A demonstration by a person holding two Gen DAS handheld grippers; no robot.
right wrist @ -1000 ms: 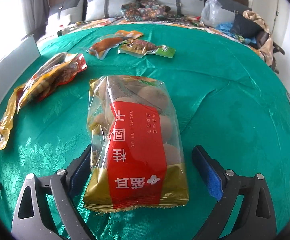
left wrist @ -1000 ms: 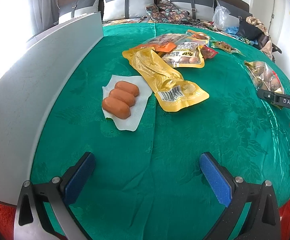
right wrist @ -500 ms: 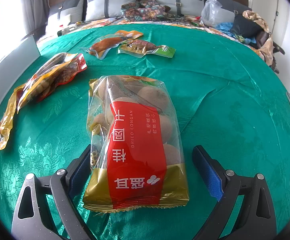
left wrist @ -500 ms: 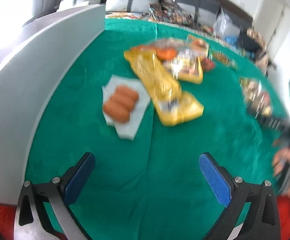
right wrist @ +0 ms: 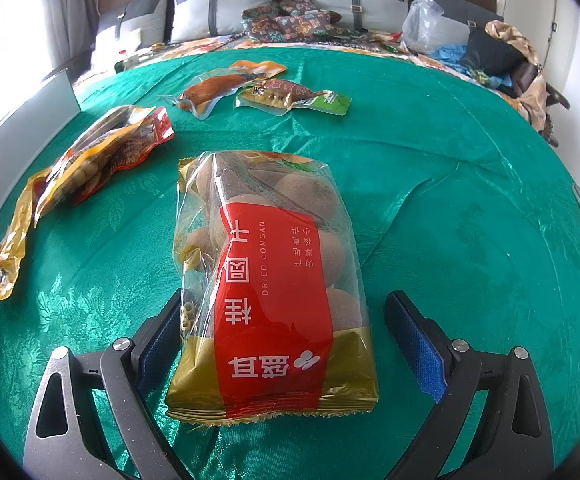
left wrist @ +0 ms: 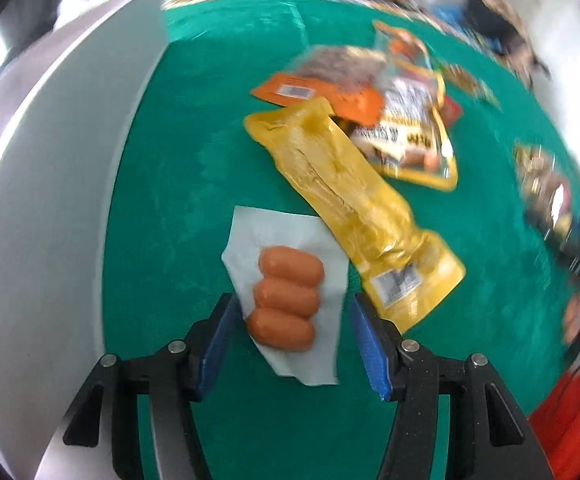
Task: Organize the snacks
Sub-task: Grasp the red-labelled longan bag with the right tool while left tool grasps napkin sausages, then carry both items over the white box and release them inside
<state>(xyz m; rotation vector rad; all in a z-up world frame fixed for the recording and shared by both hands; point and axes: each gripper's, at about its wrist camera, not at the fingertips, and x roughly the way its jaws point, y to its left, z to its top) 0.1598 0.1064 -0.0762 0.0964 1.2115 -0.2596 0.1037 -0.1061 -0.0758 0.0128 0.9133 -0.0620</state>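
On my left side, the left gripper (left wrist: 290, 326) stands with its blue pads spread apart and nothing pinched, straddling the nearest of three sausages (left wrist: 288, 292) that lie side by side on a white paper napkin (left wrist: 286, 240); the left pad sits just beside the napkin's edge, though the picture is smeared enough that I cannot tell whether it touches. Just to the right of the napkin a long yellow packet (left wrist: 354, 204) runs diagonally across the green tablecloth (left wrist: 194, 160), its near end overlapping the napkin's corner and sitting close to my right-hand pad. Past its far end I see an orange packet (left wrist: 322, 94) and a yellow-edged snack bag (left wrist: 410, 132) piled together. A grey panel (left wrist: 50, 200) rises along the cloth's left edge. On my right side, the right gripper (right wrist: 286, 344) is likewise wide open and holds nothing, with a clear bag of dried longan (right wrist: 270, 280) lying flat on the cloth between its fingers; the left finger is right against the bag's side, the right one apart from it. Farther out to the left lies a red and yellow packet (right wrist: 102, 156), and beyond it, near each other, a clear orange-brown pouch (right wrist: 226, 84) and a green-ended pouch (right wrist: 294, 96).
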